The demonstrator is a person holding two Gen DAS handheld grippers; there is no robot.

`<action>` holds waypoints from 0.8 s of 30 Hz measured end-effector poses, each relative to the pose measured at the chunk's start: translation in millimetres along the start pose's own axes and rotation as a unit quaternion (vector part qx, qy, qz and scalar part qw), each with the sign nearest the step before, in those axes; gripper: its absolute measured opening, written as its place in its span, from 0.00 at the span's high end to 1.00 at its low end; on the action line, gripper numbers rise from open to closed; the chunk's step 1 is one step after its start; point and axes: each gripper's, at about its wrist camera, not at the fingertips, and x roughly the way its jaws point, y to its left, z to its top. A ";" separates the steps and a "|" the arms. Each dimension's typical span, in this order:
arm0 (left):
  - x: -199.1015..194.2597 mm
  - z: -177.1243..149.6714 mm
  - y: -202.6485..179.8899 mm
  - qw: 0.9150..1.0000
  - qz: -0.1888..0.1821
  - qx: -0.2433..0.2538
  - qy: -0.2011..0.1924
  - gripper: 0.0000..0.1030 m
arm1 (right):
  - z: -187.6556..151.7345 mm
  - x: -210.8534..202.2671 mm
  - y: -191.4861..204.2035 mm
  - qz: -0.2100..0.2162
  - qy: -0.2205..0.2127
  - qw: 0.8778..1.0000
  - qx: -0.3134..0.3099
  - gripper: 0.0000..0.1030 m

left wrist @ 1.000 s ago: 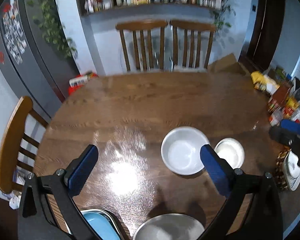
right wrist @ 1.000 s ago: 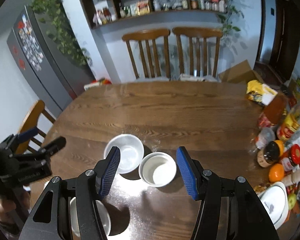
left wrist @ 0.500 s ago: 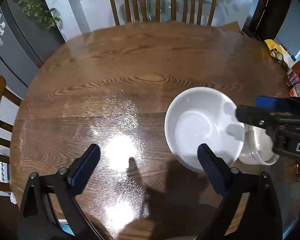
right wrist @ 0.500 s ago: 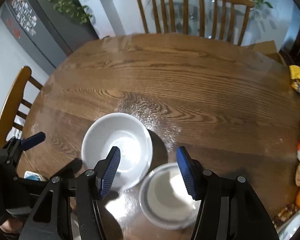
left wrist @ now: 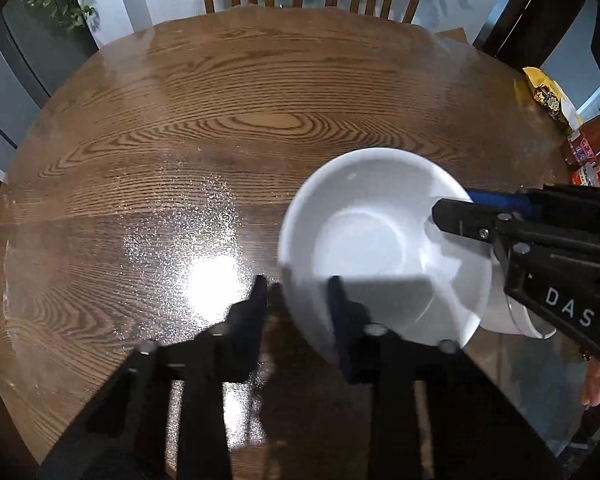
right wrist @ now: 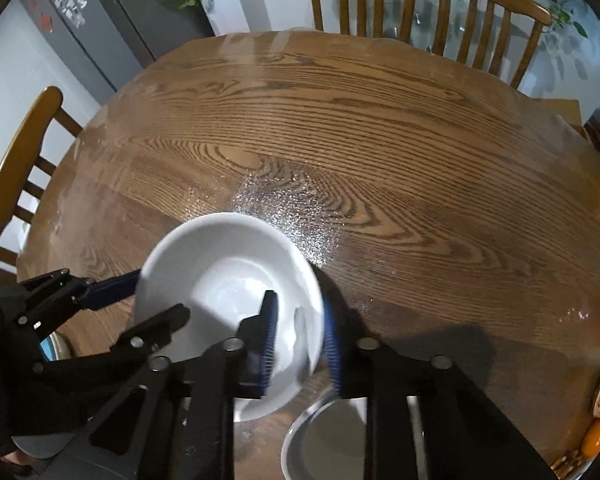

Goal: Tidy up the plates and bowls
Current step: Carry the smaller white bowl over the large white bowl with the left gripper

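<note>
A large white bowl [left wrist: 364, 240] sits on the round wooden table [left wrist: 260, 120], its edges blurred. My left gripper [left wrist: 298, 300] straddles the bowl's near-left rim, one finger outside and one inside, jaws closing onto the wall. From the right, my right gripper [left wrist: 454, 202] comes in over the opposite rim. In the right wrist view the right gripper [right wrist: 300, 326] has its blue pads on either side of the bowl [right wrist: 228, 264] wall, jaws closing on it. The left gripper [right wrist: 160, 296] grips the far-left rim. A smaller white bowl [left wrist: 512, 320] stands beside the large one, partly hidden under the right gripper.
Two wooden chairs [right wrist: 420, 0] stand at the far side and one chair [right wrist: 28, 140] at the left. Food packets and jars [left wrist: 580, 152] crowd the table's right edge. A blue-lined dish [right wrist: 50, 350] peeks out low on the left.
Both grippers came down onto the large bowl and their jaws narrowed from wide open to a pinch on opposite rims. The bowl's outline now looks smeared.
</note>
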 end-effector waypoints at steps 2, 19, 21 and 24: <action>-0.2 0.0 0.1 1.000 0.002 0.001 -0.003 0.84 | -0.2 0.0 2.8 0.004 -0.001 1.000 0.001 0.91; -44.2 -36.0 44.5 0.999 0.035 -0.027 -0.031 0.84 | -22.8 -17.6 56.3 0.067 -0.008 0.998 -0.009 0.92; -54.7 -43.7 43.7 0.998 0.036 -0.025 -0.042 0.84 | -27.7 -26.8 60.0 0.074 -0.016 0.997 -0.008 0.92; -75.5 -56.0 38.9 0.997 0.039 -0.018 -0.065 0.84 | -36.6 -44.1 65.0 0.080 -0.030 0.996 -0.010 0.92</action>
